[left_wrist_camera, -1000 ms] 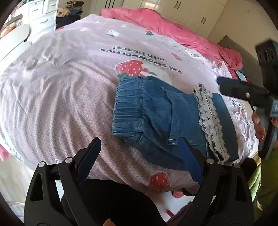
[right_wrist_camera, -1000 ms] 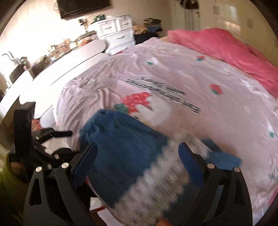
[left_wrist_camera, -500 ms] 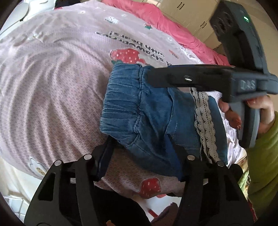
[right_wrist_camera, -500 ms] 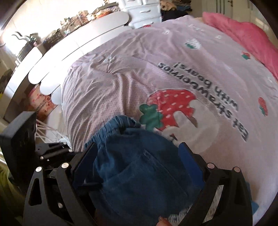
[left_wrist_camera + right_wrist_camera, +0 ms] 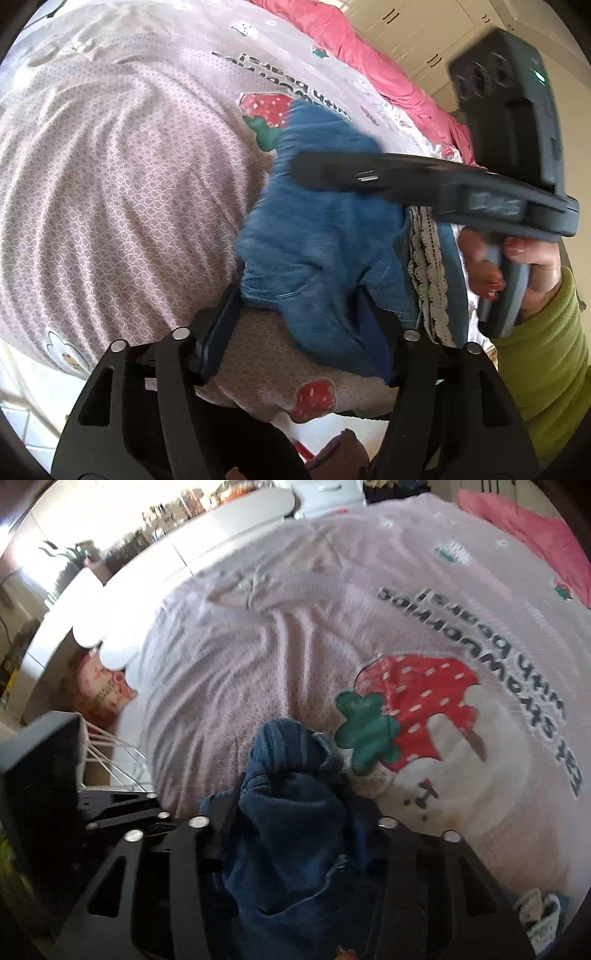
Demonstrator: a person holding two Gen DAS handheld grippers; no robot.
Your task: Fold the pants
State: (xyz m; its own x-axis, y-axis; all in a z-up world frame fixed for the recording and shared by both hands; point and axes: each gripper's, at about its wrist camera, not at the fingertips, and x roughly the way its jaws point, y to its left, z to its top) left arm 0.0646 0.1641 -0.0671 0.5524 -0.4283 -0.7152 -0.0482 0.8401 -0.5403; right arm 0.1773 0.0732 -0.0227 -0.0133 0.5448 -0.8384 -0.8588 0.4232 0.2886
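Observation:
Blue denim pants point(image 5: 325, 236) with a grey lace hem point(image 5: 428, 273) lie folded on the pink strawberry-print bedspread point(image 5: 122, 192). My left gripper point(image 5: 299, 317) stands at the near edge of the pants, its fingers point(image 5: 218, 332) closing around the waistband corner. My right gripper point(image 5: 295, 812) is closed on a bunched fold of the denim point(image 5: 291, 775) at the waistband. From the left wrist view the right gripper body point(image 5: 424, 181) reaches across the top of the pants, held by a hand in a green sleeve point(image 5: 546, 347).
A pink blanket point(image 5: 365, 51) lies along the far side of the bed. White cupboards point(image 5: 436, 33) stand behind it. A white scalloped desk point(image 5: 110, 602) and a white wire rack point(image 5: 110, 753) are beside the bed's left edge.
Both grippers have closed in on the waistband end of the pants. The right gripper's jaws narrowed onto the denim, which now bunches up between them. The left jaws narrowed too.

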